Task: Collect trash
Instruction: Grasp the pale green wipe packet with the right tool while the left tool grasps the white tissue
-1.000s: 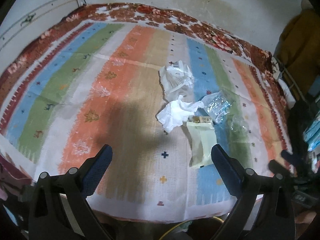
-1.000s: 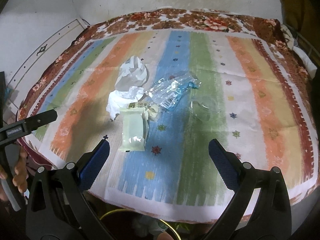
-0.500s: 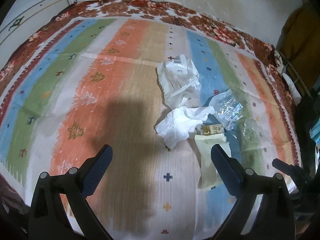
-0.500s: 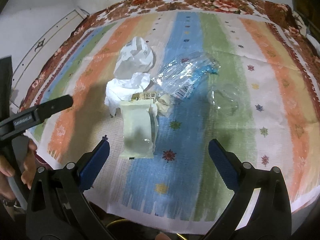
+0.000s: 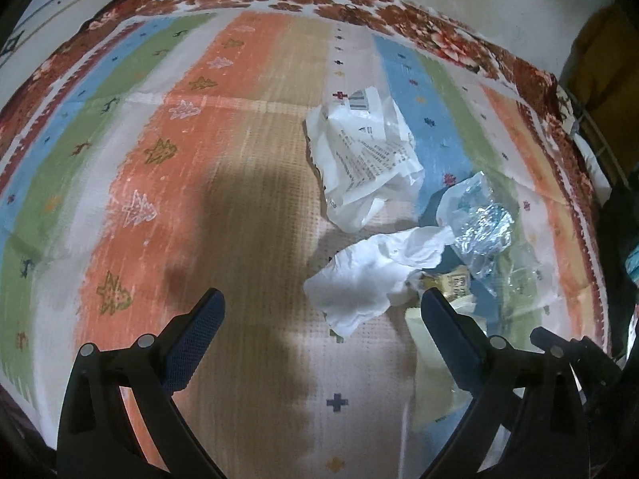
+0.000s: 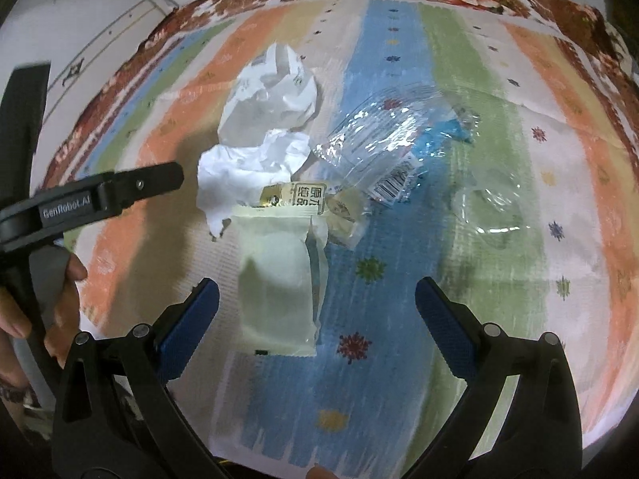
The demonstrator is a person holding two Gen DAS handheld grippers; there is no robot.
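Trash lies in a heap on a striped bedspread (image 5: 239, 159). A crumpled white tissue (image 5: 371, 279) (image 6: 247, 171) lies just ahead of my left gripper (image 5: 319, 311), which is open and empty above the cloth. A white printed bag (image 5: 363, 159) (image 6: 271, 95) lies behind it. A pale green wrapper (image 6: 279, 279) lies between the open jaws of my right gripper (image 6: 315, 299), which is empty. Clear crinkled plastic (image 6: 383, 147) (image 5: 479, 231) and a clear lid (image 6: 495, 211) lie to the right.
The bedspread (image 6: 559, 119) has a brown floral border against a white wall (image 5: 479, 0). The left gripper's finger (image 6: 120, 191) and the hand holding it show at the left of the right wrist view. Dark clutter stands at the bed's right side (image 5: 615, 239).
Both grippers have moved forward and down toward the trash heap. The tissue and wrapper now appear much closer. Both stay open.
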